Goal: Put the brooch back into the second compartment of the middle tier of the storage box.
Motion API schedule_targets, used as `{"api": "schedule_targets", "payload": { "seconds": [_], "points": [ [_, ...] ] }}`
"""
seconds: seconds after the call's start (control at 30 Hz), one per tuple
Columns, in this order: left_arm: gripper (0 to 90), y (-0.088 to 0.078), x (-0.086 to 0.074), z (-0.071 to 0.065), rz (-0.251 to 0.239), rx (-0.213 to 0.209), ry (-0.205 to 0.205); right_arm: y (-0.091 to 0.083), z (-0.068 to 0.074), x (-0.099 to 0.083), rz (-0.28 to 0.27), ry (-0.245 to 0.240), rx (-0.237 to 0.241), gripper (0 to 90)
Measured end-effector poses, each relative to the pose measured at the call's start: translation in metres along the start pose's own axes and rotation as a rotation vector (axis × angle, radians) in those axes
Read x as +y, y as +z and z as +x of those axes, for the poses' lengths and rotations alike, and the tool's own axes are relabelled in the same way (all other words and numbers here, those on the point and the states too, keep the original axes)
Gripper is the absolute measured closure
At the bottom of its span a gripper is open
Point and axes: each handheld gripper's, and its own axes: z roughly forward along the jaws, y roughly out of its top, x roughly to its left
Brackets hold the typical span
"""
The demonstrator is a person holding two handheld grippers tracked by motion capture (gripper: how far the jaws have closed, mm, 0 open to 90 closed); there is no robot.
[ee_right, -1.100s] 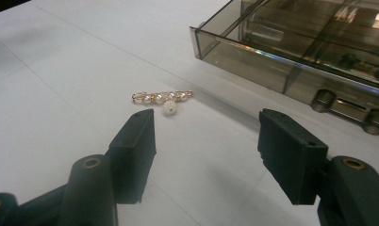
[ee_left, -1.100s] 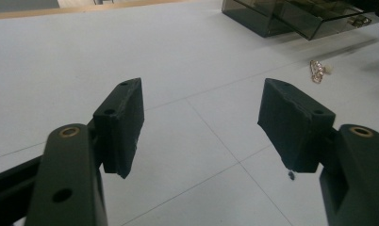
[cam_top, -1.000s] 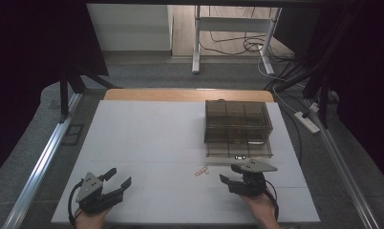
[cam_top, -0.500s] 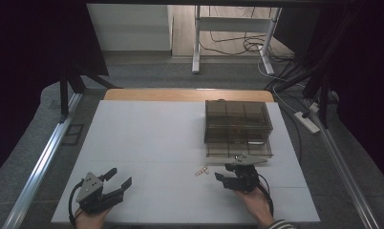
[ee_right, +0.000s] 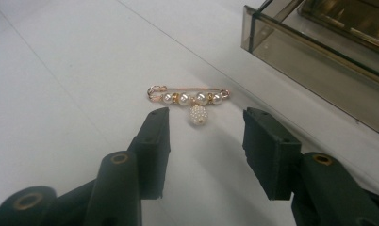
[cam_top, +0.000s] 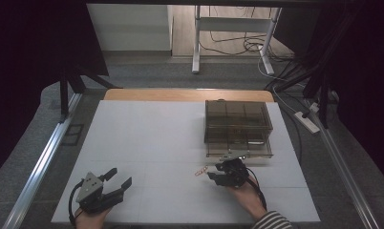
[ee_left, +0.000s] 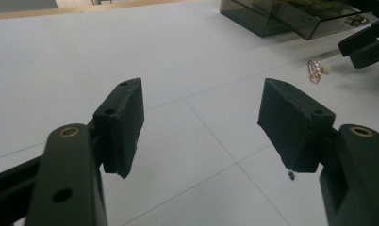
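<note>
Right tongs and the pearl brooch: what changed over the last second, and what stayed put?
The right tongs slid left across the table toward the pearl brooch, and their jaws have just been closing. They are still open, short of the brooch, nothing between them. The brooch, the smoky plastic box and the open left tongs stayed as they were.

Gold pin brooch (ee_right: pixel 190 99) with white pearls, beaded ball pendant; flat on white table, near smoky box.
</note>
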Motion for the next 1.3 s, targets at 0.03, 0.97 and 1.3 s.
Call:
{"api": "schedule_targets", "payload": {
  "seconds": [0.03, 0.97, 1.3],
  "points": [
    [32.3, 0.000, 0.000, 0.000, 0.000, 0.000, 0.000, 0.002, 0.000, 0.001, 0.011, -0.003, -0.001, 52.5],
    [32.5, 0.000, 0.000, 0.000, 0.001, -0.003, 0.004, 0.027, 0.003, 0.016, 0.106, -0.035, -0.010, 74.8],
    [32.5, 0.000, 0.000, 0.000, 0.001, -0.004, 0.003, 0.028, 0.005, 0.017, 0.114, -0.061, -0.027, 79.0]
  ]
}}
